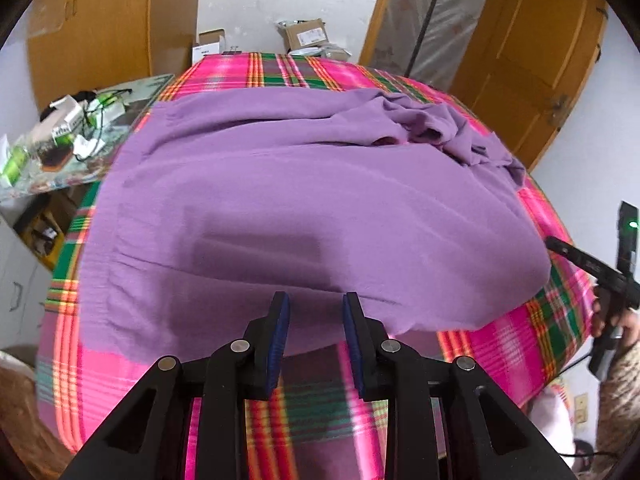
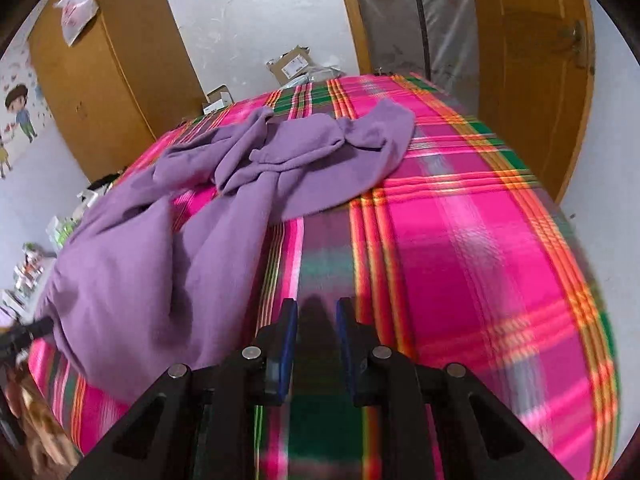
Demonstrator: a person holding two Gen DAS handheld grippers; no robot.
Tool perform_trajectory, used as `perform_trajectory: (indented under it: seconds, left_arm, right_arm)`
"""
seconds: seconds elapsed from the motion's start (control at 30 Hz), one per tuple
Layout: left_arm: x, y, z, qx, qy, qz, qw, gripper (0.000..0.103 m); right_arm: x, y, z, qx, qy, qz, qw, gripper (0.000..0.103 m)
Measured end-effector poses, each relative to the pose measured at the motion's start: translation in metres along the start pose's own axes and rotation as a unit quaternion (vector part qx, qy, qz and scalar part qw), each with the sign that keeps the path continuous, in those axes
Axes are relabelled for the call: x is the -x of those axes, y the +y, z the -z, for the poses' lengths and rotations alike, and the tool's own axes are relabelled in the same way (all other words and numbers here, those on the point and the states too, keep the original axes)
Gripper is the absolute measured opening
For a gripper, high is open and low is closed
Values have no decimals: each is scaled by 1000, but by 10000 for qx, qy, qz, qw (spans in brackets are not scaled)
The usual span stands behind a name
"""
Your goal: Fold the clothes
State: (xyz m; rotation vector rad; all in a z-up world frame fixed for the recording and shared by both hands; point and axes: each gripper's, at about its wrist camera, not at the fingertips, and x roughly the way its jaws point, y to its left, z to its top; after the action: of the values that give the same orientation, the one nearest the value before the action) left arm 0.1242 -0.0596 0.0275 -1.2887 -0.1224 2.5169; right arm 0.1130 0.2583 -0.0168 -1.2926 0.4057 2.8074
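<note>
A purple garment point(image 1: 304, 200) lies spread over a pink plaid blanket point(image 1: 520, 340), smooth near me and bunched at its far right. My left gripper point(image 1: 316, 304) hovers open over the garment's near hem, with nothing between its blue pads. In the right wrist view the same garment point(image 2: 160, 264) lies to the left, its sleeves crumpled at the far end. My right gripper point(image 2: 317, 312) stands open over bare blanket point(image 2: 460, 260), just right of the cloth's edge. The right gripper's body point(image 1: 600, 276) and a hand show at the left view's right edge.
A cluttered side table point(image 1: 80, 140) stands left of the bed. Cardboard boxes point(image 1: 308, 36) sit on the floor beyond the far edge. Wooden doors point(image 1: 532, 52) and a wardrobe point(image 1: 100, 28) line the walls. The blanket's right half lies uncovered.
</note>
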Motion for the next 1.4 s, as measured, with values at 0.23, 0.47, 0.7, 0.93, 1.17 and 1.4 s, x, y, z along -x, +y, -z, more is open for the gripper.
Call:
perform_trajectory:
  seconds: [0.23, 0.47, 0.7, 0.93, 1.17, 1.4]
  left_arm:
    - [-18, -21, -7, -160, -91, 459, 9988, 28]
    - [-45, -33, -13, -177, 36, 763, 9969, 28]
    - [-46, -28, -13, -165, -16, 901, 9958, 28]
    - [-44, -23, -13, -90, -62, 946, 9955, 28]
    - [-42, -16, -12, 25, -72, 849, 9964, 28]
    - [-40, -18, -10, -11, -69, 731, 9973, 28]
  right_arm:
    - [-27, -6, -32, -252, 0, -69, 9997, 34]
    - [-50, -18, -63, -539, 19, -4, 9985, 35]
    - [-56, -16, -67, -638, -80, 92, 9979, 4]
    - [-10, -30, -56, -776, -608, 210, 9949, 0]
    - [6, -45, -48, -936, -495, 147, 9943, 2]
    - [-37, -39, -54, -1018, -162, -264, 9943, 35]
